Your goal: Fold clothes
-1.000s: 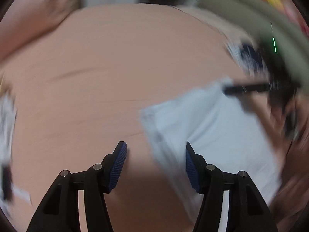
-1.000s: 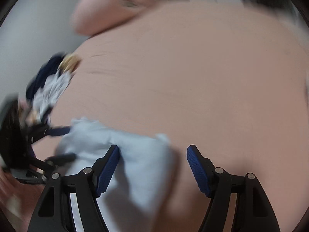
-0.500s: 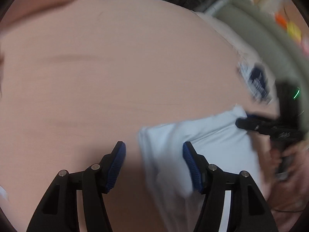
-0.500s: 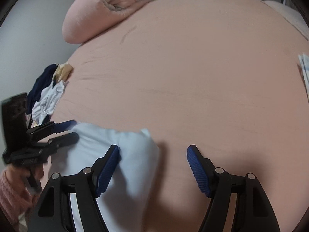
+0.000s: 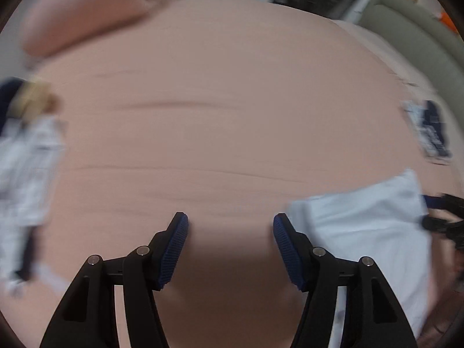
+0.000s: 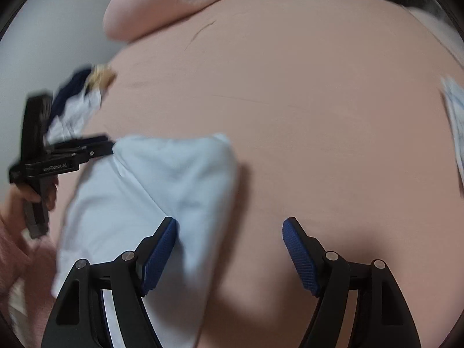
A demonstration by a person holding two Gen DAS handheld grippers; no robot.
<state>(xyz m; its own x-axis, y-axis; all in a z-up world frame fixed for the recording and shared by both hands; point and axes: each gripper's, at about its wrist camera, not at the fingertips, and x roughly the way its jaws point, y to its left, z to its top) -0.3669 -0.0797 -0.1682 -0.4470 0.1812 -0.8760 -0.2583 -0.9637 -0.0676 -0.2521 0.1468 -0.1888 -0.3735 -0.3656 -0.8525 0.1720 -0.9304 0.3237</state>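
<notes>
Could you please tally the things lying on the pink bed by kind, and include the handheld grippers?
folded light-blue garment: 1
pile of unfolded clothes: 1
folded navy-and-white patterned garment: 1
pink bedding bundle: 1
grippers: 2 (left gripper, right gripper)
Total: 6

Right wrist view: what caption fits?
Open right hand-held gripper hovers over folded pale-blue cloth garment on pink bed sheet.
</notes>
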